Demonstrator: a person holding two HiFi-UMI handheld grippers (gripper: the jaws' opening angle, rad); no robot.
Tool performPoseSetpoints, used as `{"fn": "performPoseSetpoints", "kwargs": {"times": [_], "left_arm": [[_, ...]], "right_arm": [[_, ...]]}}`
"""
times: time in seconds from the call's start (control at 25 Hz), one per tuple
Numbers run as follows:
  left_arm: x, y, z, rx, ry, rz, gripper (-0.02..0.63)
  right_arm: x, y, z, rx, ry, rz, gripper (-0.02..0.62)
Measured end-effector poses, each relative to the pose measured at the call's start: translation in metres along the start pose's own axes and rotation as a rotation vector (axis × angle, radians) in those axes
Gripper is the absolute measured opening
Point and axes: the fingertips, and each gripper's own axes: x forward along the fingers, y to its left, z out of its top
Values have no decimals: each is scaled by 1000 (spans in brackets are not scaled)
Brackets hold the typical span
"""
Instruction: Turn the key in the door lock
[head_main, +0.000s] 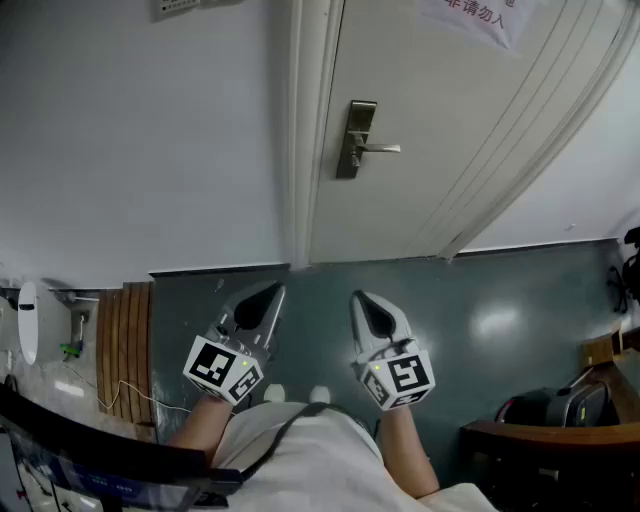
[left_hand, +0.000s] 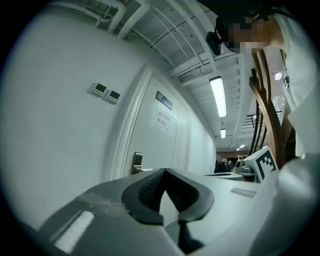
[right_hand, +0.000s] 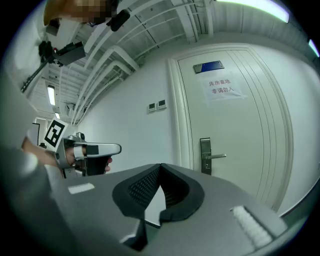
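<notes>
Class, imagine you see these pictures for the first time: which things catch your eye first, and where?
The pale door fills the upper right of the head view, its metal lever handle near its left edge. Below it, over the dark floor, the left gripper and right gripper point side by side toward it, both shut and empty.

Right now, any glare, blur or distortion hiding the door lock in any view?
Head view: lock plate sharp, evenly lit; glare only on the floor. Left gripper view: heavy fisheye, plate tiny. Right gripper view: plate clear, the door looks bowed.
</notes>
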Motion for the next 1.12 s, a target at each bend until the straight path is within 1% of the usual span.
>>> {"fn": "performPoseSetpoints", "kwargs": {"times": [0.28,0.48,0.68,0.84,1.04,1.12], "left_arm": [[6,-6,-6,17,23,5,6],[11,-11,-14,13,34,14,5],[21,-14,-20,12,49,34,5],[31,-17,-24,-27,35,50,3],[42,-29,-38,-13,72,62,3],[45,-30,-40,-12,75,68,5]], "right_arm": [[-5,-10,0,-6,4,-15,7],[-10,-22,-5,-9,17,-30,7],[-12,-38,-12,-4,34,-40,8],[-17,-54,-20,1,44,-44,8],[-24,-74,-28,15,52,-38,8],[-24,-79,-30,14,58,-33,8]]}}
